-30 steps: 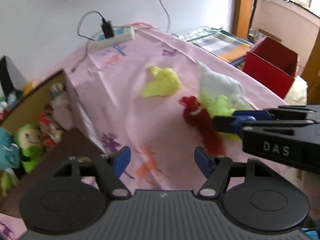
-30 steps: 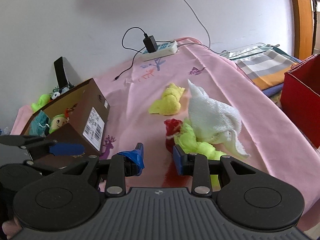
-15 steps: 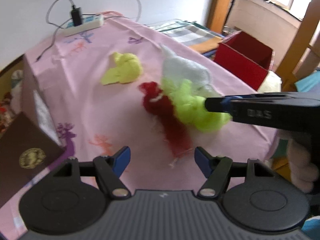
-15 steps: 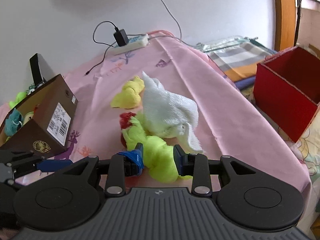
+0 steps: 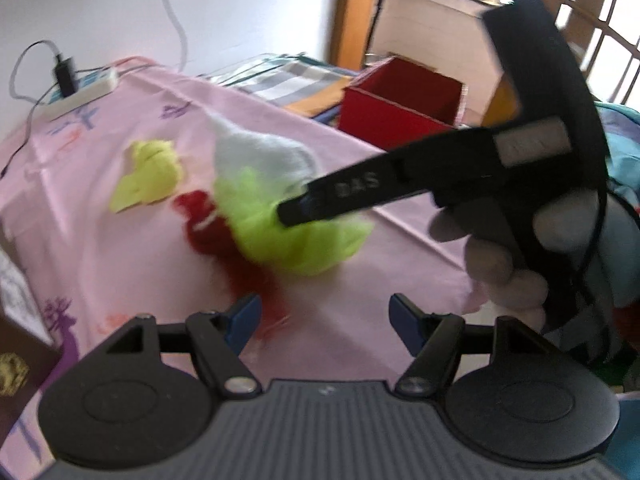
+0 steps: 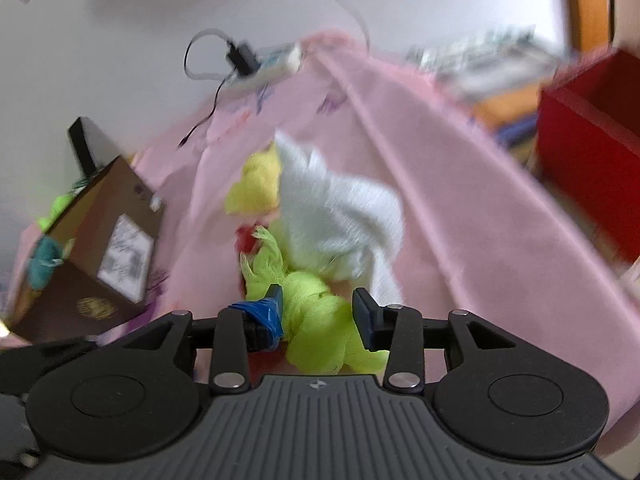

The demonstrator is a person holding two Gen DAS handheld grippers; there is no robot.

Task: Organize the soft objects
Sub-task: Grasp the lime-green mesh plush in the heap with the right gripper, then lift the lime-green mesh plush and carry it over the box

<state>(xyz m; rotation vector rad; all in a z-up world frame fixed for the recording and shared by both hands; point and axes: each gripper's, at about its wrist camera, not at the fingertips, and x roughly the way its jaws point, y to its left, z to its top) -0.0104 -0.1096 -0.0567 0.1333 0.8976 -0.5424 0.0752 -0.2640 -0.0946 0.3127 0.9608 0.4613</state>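
A lime-green soft cloth [image 6: 316,316] lies on the pink sheet between the fingers of my right gripper [image 6: 318,314], whose jaws stand open around it. It also shows in the left wrist view [image 5: 280,236], with the right gripper [image 5: 296,210] on top of it. A white towel [image 6: 340,212], a red yarn piece [image 5: 228,240] and a pale yellow cloth [image 5: 150,174] lie beside it. My left gripper [image 5: 324,318] is open and empty, hovering just in front of the red yarn.
A red box [image 5: 400,108] stands past the bed's right edge. A brown cardboard box [image 6: 100,252] holding soft toys sits at the left. A white power strip [image 6: 268,68] with cables lies at the far end by the wall.
My right gripper has moved forward over the lime-green cloth, which now lies between its open fingers. The left gripper has swung right, away from the cardboard box.
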